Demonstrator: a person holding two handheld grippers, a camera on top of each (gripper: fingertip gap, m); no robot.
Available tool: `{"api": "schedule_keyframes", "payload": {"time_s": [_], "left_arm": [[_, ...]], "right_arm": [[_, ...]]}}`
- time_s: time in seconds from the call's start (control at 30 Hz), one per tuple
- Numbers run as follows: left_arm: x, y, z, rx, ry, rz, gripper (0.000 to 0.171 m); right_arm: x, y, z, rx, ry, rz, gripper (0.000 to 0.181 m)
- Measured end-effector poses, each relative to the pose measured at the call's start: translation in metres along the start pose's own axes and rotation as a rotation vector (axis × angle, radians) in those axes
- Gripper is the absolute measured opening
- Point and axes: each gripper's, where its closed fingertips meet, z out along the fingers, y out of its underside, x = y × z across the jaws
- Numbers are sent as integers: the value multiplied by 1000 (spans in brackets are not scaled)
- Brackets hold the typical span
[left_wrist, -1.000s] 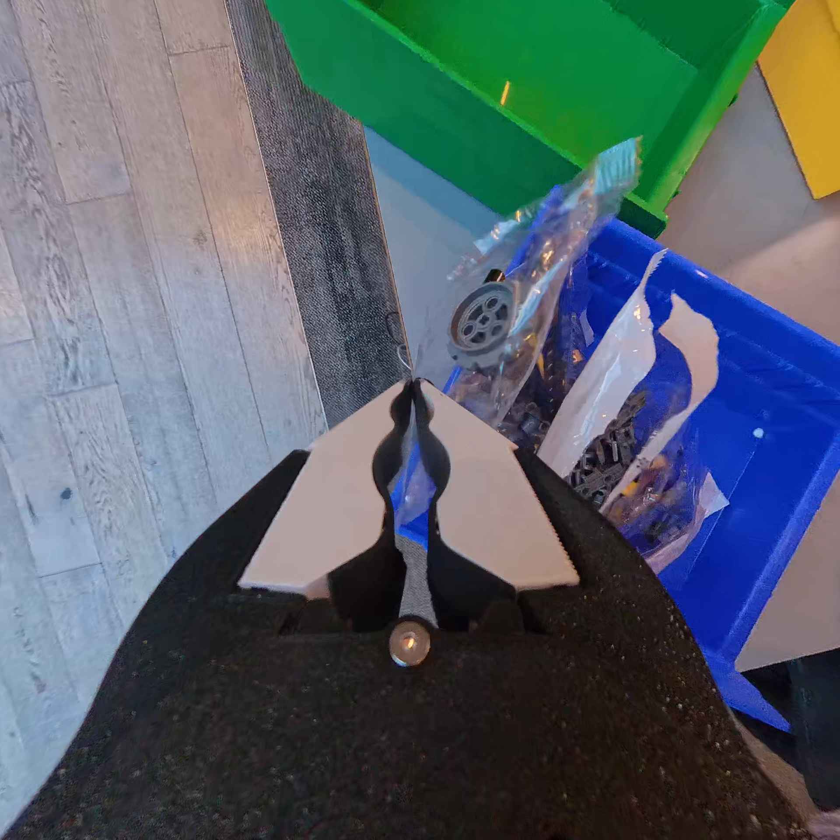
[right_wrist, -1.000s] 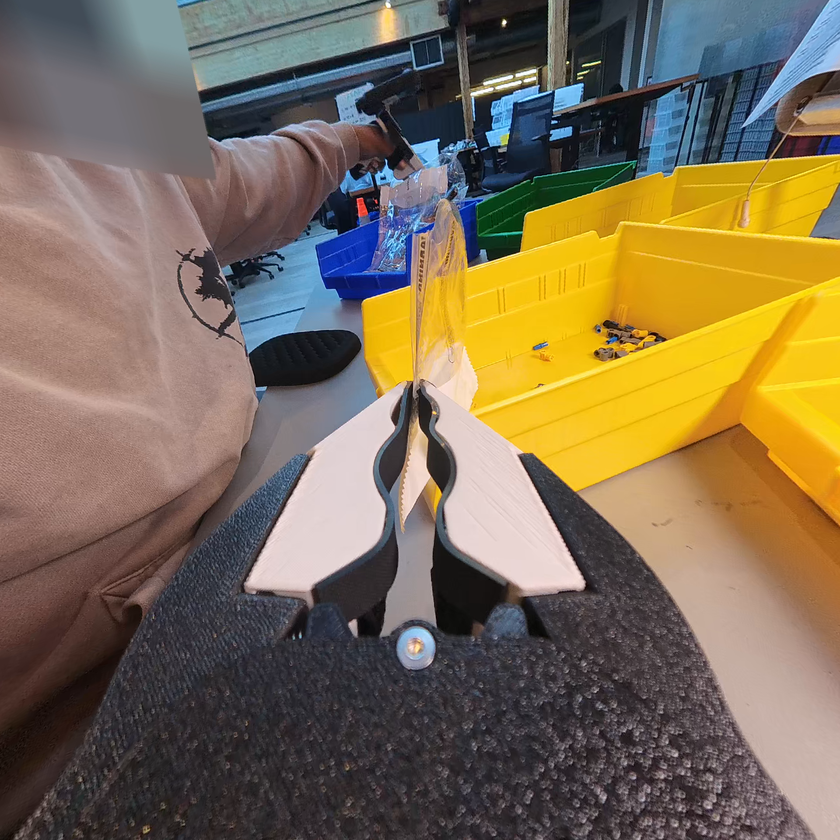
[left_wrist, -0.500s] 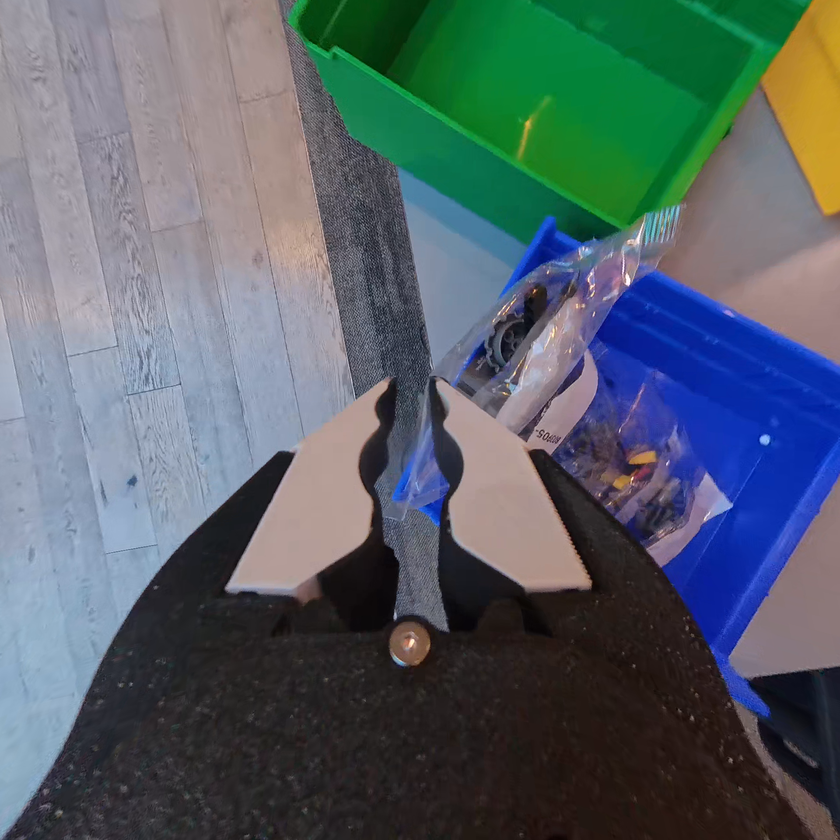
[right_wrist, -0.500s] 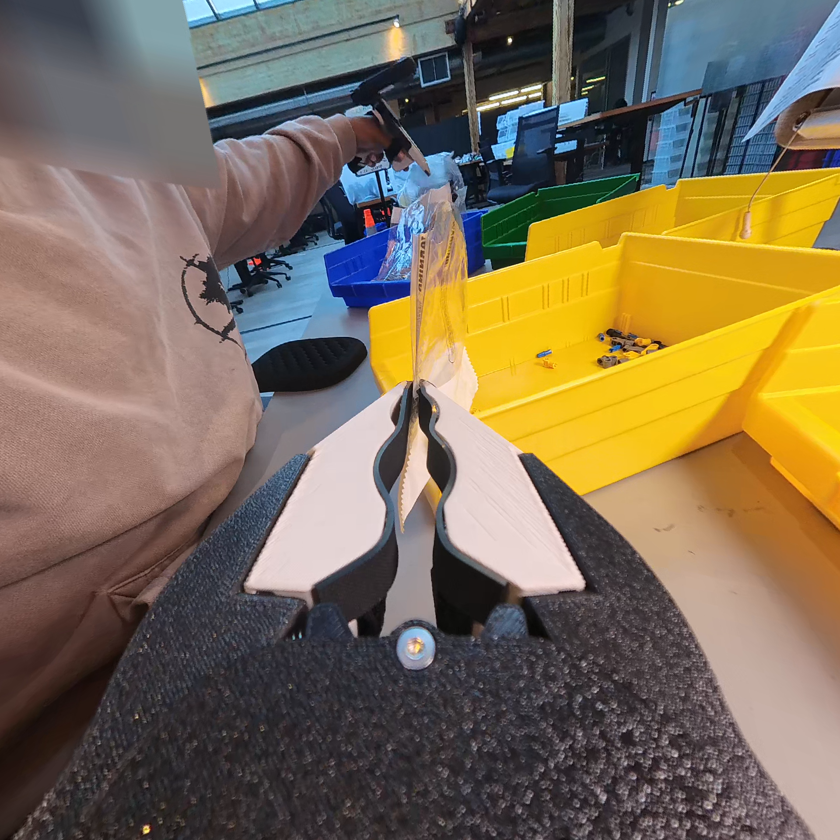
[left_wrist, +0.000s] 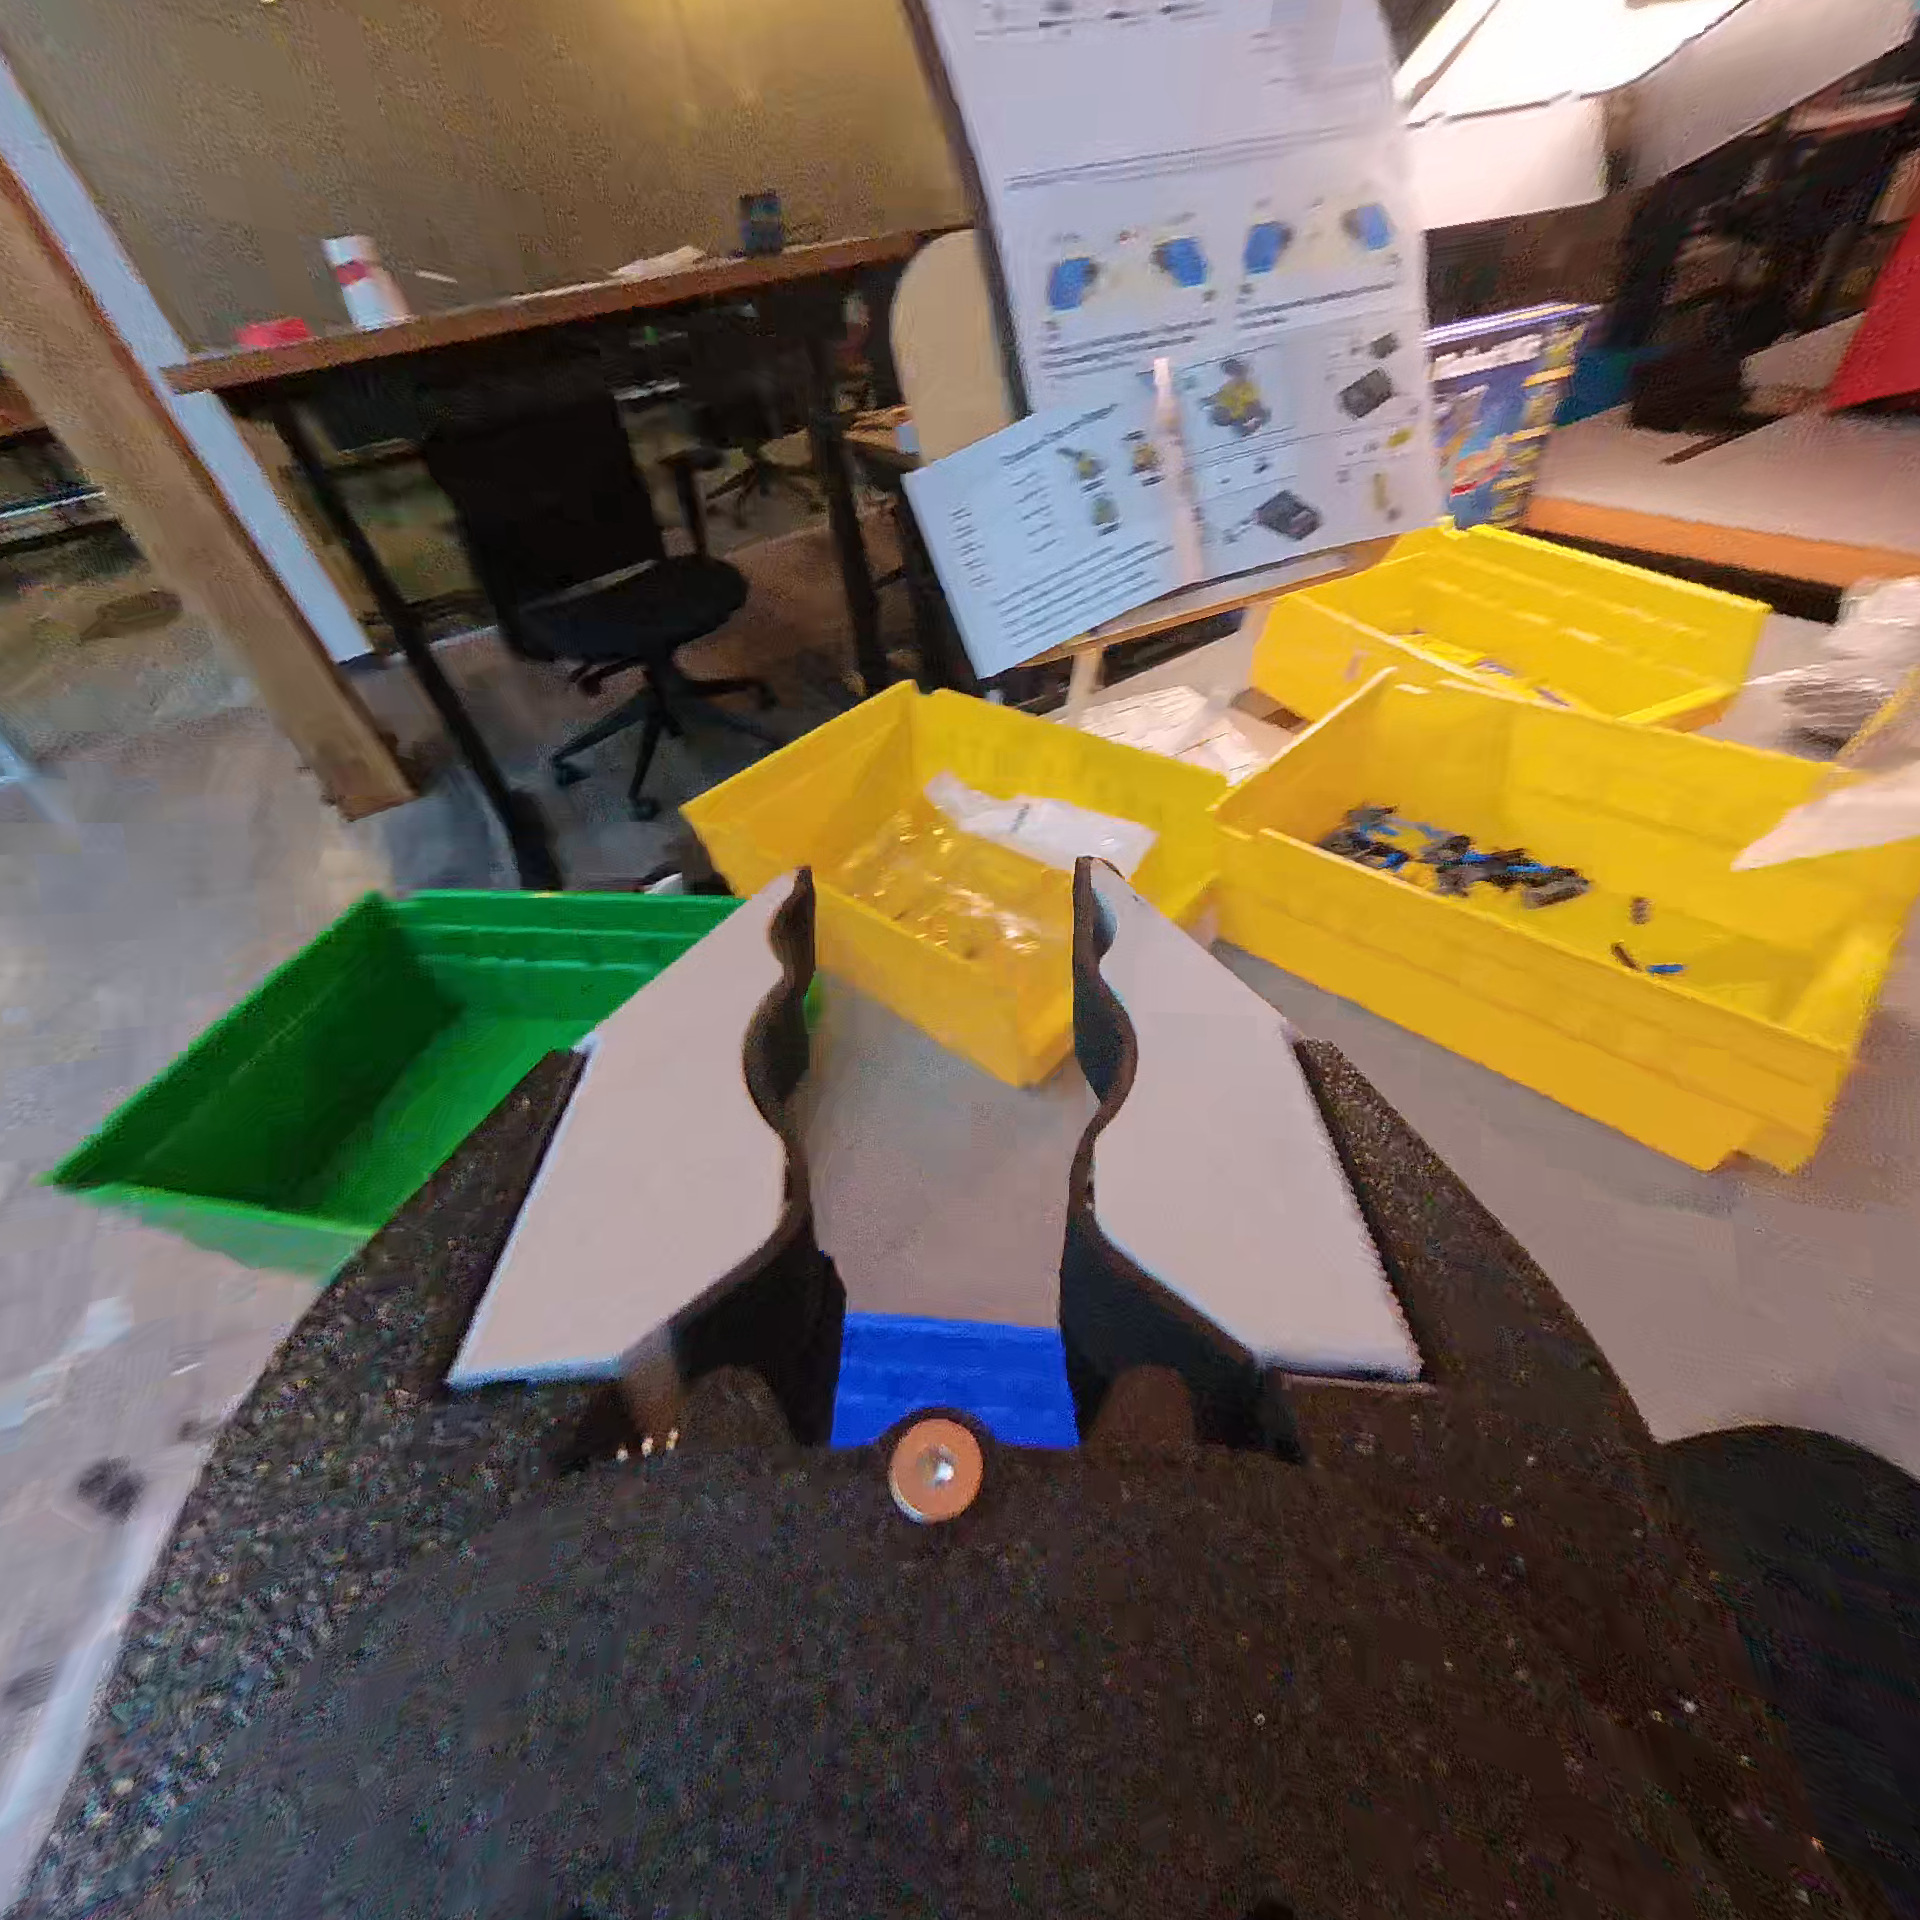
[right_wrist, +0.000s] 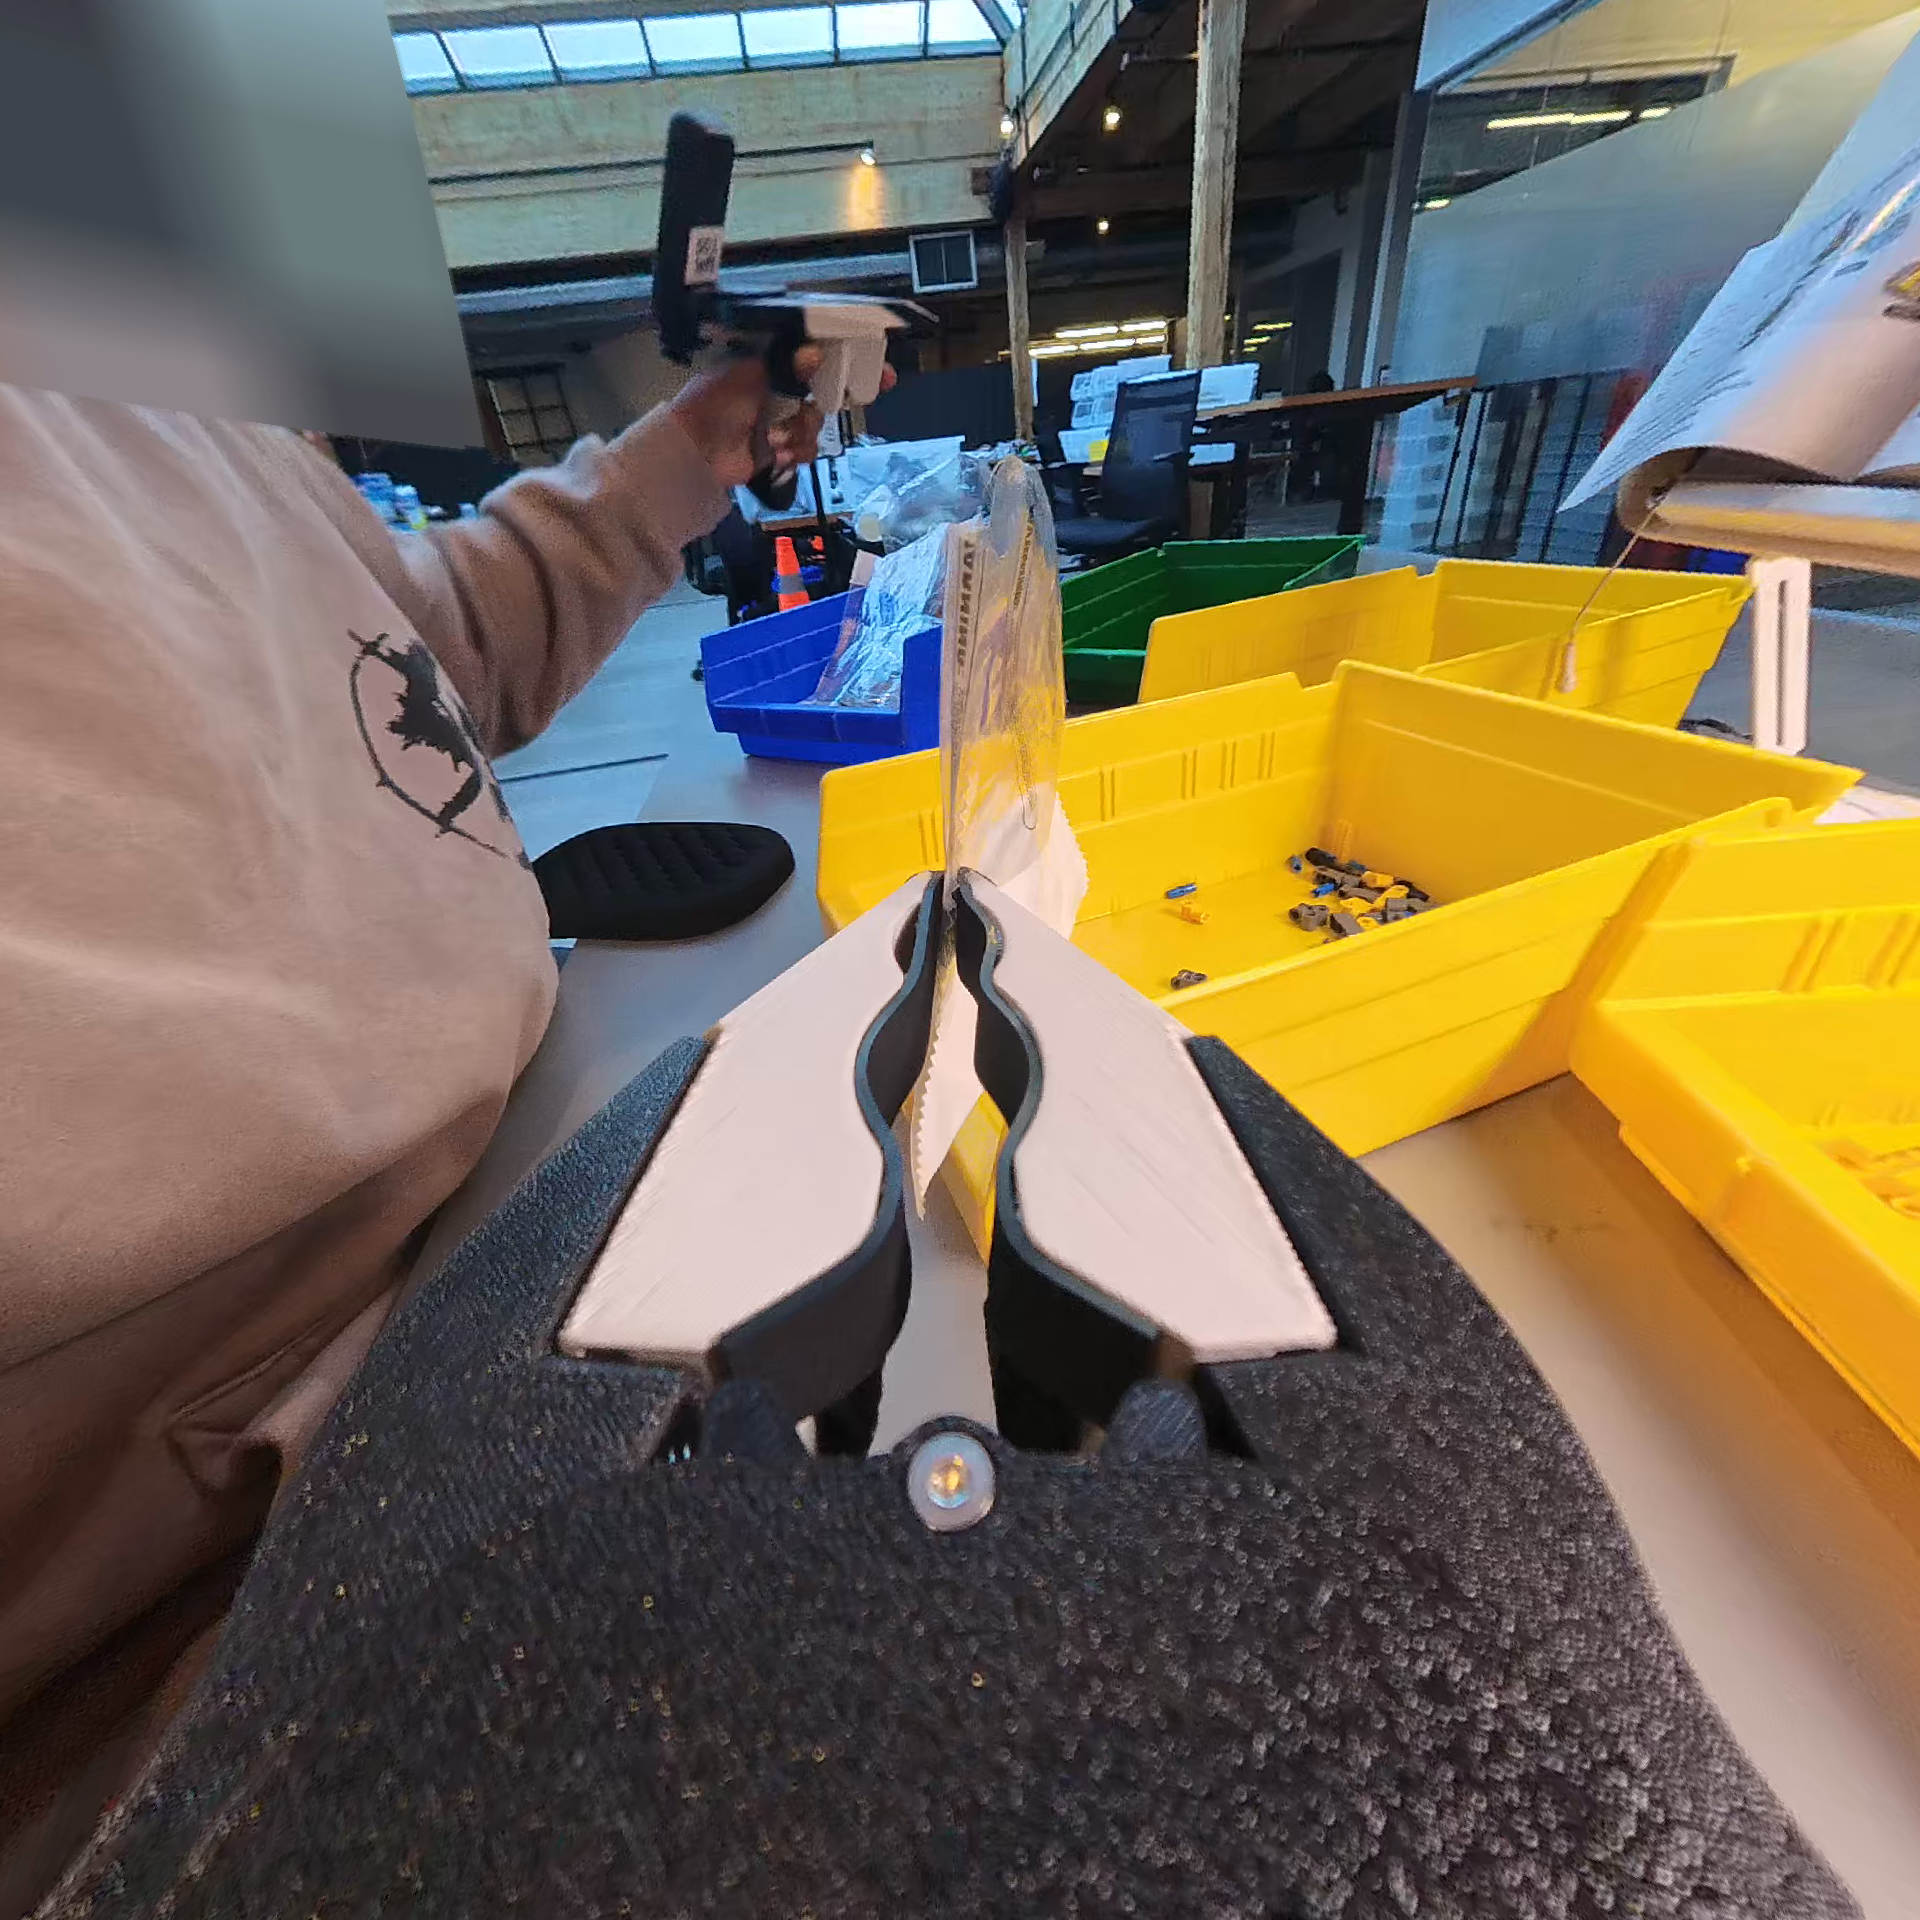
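My left gripper (left_wrist: 940, 883) is open and empty, raised and pointing level over the table toward a yellow bin (left_wrist: 956, 790) that holds clear bags. It also shows far off in the right wrist view (right_wrist: 862, 332), held high above the blue bin (right_wrist: 800, 696). The blue bin holds clear bags of small parts (right_wrist: 883, 623). A strip of the blue bin (left_wrist: 951, 1371) shows between the left fingers' roots. My right gripper (right_wrist: 951, 883) is shut on an empty clear plastic bag (right_wrist: 1003, 665) that stands upright before a yellow bin (right_wrist: 1351, 831) with loose small parts (right_wrist: 1351, 899).
A green bin (left_wrist: 343, 1039) sits left of the yellow bins. A larger yellow bin (left_wrist: 1558, 935) holds dark and blue parts. An instruction sheet on a stand (left_wrist: 1174, 395) rises behind. A black wrist pad (right_wrist: 665, 873) lies by the person's sleeve (right_wrist: 312, 831). The tips of one gripper are about 55 cm away from the tips of the other.
My left gripper opened and let go of the bag of parts over the blue bin, then swung up to point level across the table. The right gripper stays shut on its empty bag.
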Motion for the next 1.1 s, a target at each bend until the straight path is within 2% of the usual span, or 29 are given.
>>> {"api": "schedule_keyframes", "payload": {"time_s": [0.13,0.2,0.27,0.37,0.43,0.5,0.6,0.77,0.83,0.93,0.97,1.03,1.07,1.1], "left_arm": [[154,25,65,77,361,-98,50],[218,33,97,88,519,-113,48],[266,39,128,69,641,-92,49],[312,48,166,-14,821,-118,59],[325,48,180,-17,918,-172,54],[331,46,183,22,980,-206,35],[333,47,176,82,981,-162,3],[331,50,171,86,939,-156,0],[326,57,173,64,899,-139,0],[318,64,176,47,849,-115,0],[316,64,175,51,848,-122,0],[315,64,176,54,839,-116,0],[316,66,177,50,835,-101,0],[317,67,178,49,828,-84,0]], "right_arm": [[6,-8,5,-3,42,-28,0],[13,-16,14,-15,49,-33,0],[15,-27,25,-45,34,-73,0],[15,-39,43,-89,-18,-127,0],[15,-43,52,-87,-45,-135,0],[13,-41,56,-54,-68,-126,0],[10,-27,57,-40,-94,-71,0],[20,-23,54,-38,-28,-48,6],[28,-26,50,-36,50,-93,23],[35,-58,38,44,153,-173,44],[32,-72,34,60,164,-211,41],[20,-93,36,26,132,-301,14],[17,-98,40,-29,125,-343,1],[21,-99,46,-107,149,-385,0]]}}
